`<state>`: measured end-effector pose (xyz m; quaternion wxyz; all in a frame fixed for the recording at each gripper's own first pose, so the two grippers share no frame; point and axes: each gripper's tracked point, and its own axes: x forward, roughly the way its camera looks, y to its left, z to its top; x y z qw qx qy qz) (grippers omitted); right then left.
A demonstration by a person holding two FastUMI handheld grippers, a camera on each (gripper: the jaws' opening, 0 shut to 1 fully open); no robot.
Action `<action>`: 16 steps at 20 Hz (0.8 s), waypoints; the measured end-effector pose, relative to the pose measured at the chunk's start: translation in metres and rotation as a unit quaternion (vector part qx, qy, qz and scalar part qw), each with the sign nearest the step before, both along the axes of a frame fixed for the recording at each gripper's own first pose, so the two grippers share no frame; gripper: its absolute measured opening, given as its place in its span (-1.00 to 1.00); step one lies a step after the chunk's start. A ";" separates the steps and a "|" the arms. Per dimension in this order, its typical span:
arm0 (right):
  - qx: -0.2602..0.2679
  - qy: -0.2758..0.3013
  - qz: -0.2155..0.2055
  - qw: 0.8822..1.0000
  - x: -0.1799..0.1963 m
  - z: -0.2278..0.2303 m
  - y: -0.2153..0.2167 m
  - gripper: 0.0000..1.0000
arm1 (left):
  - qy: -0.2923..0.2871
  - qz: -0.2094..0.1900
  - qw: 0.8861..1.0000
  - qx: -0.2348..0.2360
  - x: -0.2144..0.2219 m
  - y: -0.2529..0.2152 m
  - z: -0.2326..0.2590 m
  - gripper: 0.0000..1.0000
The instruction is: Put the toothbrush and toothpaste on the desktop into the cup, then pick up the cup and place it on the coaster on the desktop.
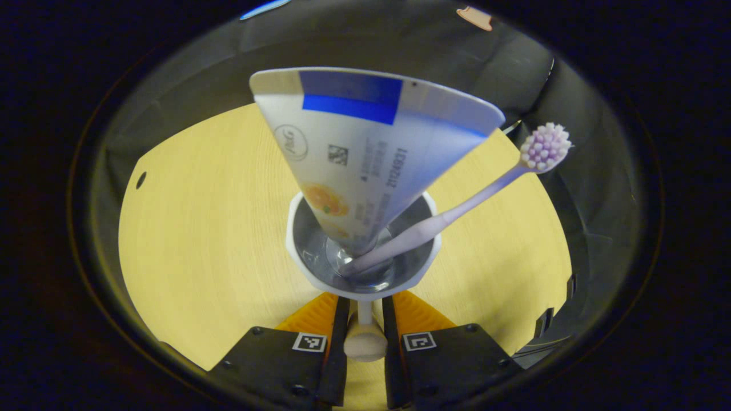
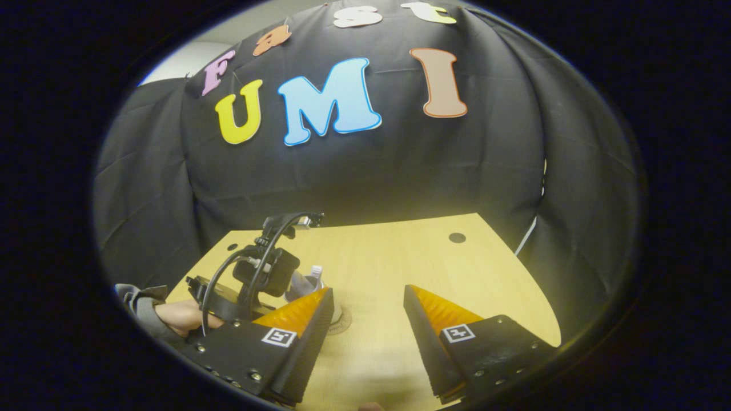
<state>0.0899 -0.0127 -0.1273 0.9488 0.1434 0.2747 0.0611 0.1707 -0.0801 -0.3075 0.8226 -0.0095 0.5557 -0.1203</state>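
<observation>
Left gripper view: cup, loaded with toothpaste and toothbrush, is gripped by its handle between clenched fingers; right gripper is held spread; cup should be kept level toward the coaster.

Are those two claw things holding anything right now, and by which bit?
The left gripper holds the cup by its handle, with the toothpaste and toothbrush standing inside. The right gripper is open and holds nothing.

Left view hugs cup; right view faces desk.
</observation>
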 end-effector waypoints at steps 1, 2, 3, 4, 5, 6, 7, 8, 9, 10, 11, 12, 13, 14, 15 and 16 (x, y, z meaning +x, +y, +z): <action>0.001 0.002 -0.001 1.000 0.000 -0.002 -0.001 0.46 | 0.005 -0.001 1.000 0.003 -0.004 -0.002 -0.001 -0.33; 0.003 0.004 -0.003 1.000 0.001 -0.002 -0.004 0.46 | 0.010 0.000 1.000 0.005 -0.008 -0.005 -0.002 -0.33; 0.004 0.005 -0.005 1.000 0.000 -0.002 -0.006 0.55 | 0.014 0.000 1.000 0.005 -0.009 -0.005 -0.004 -0.34; 0.005 0.005 -0.006 1.000 0.000 -0.002 -0.007 0.56 | 0.017 0.001 1.000 0.006 -0.011 -0.002 -0.005 -0.34; 0.006 0.005 -0.007 1.000 -0.001 -0.002 -0.008 0.56 | 0.013 -0.002 1.000 0.009 -0.008 -0.001 -0.005 -0.29; 0.006 0.006 -0.006 1.000 -0.001 -0.003 -0.009 0.56 | 0.015 -0.003 1.000 0.013 -0.008 -0.003 -0.007 -0.31; 0.006 0.007 -0.005 1.000 -0.002 -0.004 -0.009 0.56 | 0.013 -0.003 1.000 0.015 -0.008 -0.002 -0.007 -0.33; 0.005 0.008 -0.003 1.000 -0.002 -0.003 -0.009 0.56 | 0.016 -0.004 1.000 0.019 -0.008 -0.004 -0.009 -0.31; 0.004 0.008 -0.001 1.000 -0.004 -0.003 -0.010 0.56 | 0.014 -0.005 1.000 0.021 -0.008 -0.003 -0.008 -0.30; 0.004 0.007 0.000 1.000 -0.005 -0.003 -0.010 0.56 | 0.014 -0.004 1.000 0.022 -0.009 -0.003 -0.007 -0.30; 0.005 0.006 0.002 1.000 -0.005 -0.002 -0.010 0.55 | 0.014 0.000 1.000 0.022 -0.009 -0.003 -0.007 -0.26; 0.005 0.005 0.004 1.000 -0.006 -0.002 -0.010 0.55 | 0.011 0.002 1.000 0.020 -0.009 -0.003 -0.007 -0.22; 0.005 0.004 0.005 1.000 -0.008 -0.002 -0.011 0.55 | 0.009 0.003 1.000 0.020 -0.010 -0.001 -0.007 -0.24; 0.006 0.003 0.007 1.000 -0.007 -0.002 -0.012 0.55 | 0.009 0.006 1.000 0.014 -0.010 -0.004 -0.006 -0.24; 0.006 0.002 0.008 1.000 -0.007 -0.002 -0.013 0.55 | 0.008 0.009 1.000 0.009 -0.013 -0.008 -0.003 -0.14; 0.007 0.000 0.009 1.000 -0.007 -0.001 -0.014 0.55 | 0.005 0.012 1.000 0.002 -0.015 -0.011 -0.001 -0.13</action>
